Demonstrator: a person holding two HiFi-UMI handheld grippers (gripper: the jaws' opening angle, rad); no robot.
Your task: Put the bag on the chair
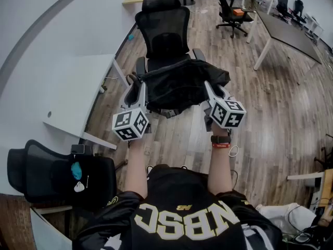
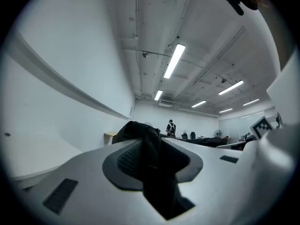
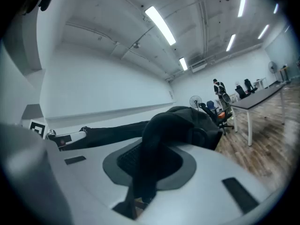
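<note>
A black bag (image 1: 179, 85) hangs spread between my two grippers, over the seat of a black mesh office chair (image 1: 163, 29). I cannot tell whether its underside touches the seat. My left gripper (image 1: 137, 90) is shut on the bag's left edge, and in the left gripper view black fabric (image 2: 157, 165) is pinched between the jaws of that gripper (image 2: 154, 149). My right gripper (image 1: 209, 89) is shut on the bag's right edge. In the right gripper view a fold of the bag (image 3: 178, 123) runs into the right gripper (image 3: 149, 161).
A white desk (image 1: 67, 100) stands left of the chair. A second black chair (image 1: 57, 176) is at my lower left. Further back are a long grey table (image 1: 289, 30) and another office chair (image 1: 231, 12). A person (image 2: 171, 127) stands far off. The floor is wood.
</note>
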